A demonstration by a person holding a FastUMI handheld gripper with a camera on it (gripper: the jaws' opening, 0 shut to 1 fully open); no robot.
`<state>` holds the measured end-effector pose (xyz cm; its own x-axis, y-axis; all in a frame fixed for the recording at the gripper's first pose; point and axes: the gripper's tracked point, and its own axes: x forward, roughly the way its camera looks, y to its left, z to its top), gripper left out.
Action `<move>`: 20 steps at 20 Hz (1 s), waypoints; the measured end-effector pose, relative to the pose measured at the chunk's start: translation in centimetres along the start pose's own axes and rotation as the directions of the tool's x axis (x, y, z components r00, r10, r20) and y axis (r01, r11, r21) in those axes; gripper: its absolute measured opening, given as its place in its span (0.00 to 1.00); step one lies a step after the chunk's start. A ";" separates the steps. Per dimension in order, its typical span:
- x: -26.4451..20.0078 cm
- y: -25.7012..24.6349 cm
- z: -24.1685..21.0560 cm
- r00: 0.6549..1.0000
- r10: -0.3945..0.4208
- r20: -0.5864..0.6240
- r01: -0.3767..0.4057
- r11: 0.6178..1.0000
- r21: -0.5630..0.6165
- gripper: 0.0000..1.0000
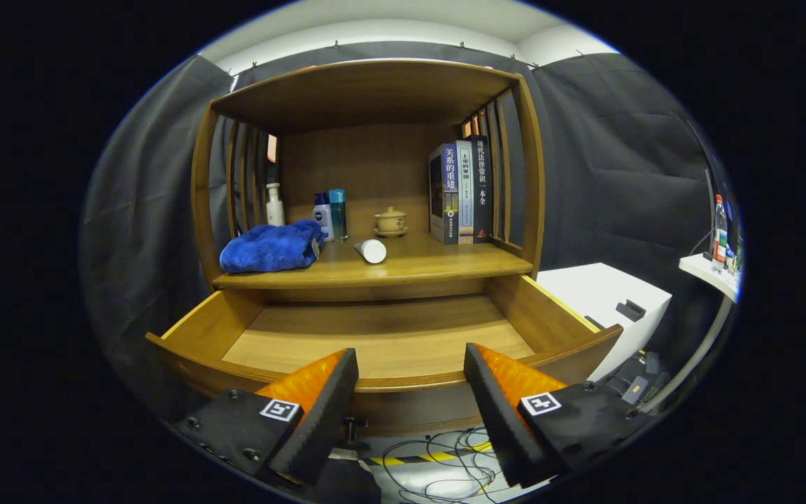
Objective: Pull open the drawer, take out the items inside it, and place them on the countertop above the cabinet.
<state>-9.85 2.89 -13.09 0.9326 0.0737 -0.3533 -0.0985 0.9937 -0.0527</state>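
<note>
My fingers [410, 381] are spread apart, gripping nothing, hovering at the front edge of the drawer [382, 343], which is pulled fully out, centre frame, its floor bare. On the surface [431, 264] above it: blue towel [271, 246] left, white tube [372, 250] lying near the front edge, open room to its right.

Brown wood-grain cabinet [368, 91] and paler drawer [382, 339]; blue towel [273, 246]; white tube [373, 250]; beige lidded cup [390, 220]; white bottle [275, 204]; blue-and-white and teal bottles [329, 213]; dark blue, grey and black books [460, 192]; yellow-black striped floor tape [431, 458].
</note>
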 end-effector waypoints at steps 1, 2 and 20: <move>-0.1 -0.1 0.0 1.000 0.000 0.002 0.000 1.000 0.004 0.99; -0.2 -0.1 -0.1 1.000 -0.002 0.004 0.002 1.000 0.017 0.99; -1.8 1.2 -2.3 0.999 0.031 -0.024 -0.029 0.997 0.069 0.99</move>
<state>-12.46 3.76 -14.64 0.9204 0.1025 -0.3772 -0.1017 0.9946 0.0221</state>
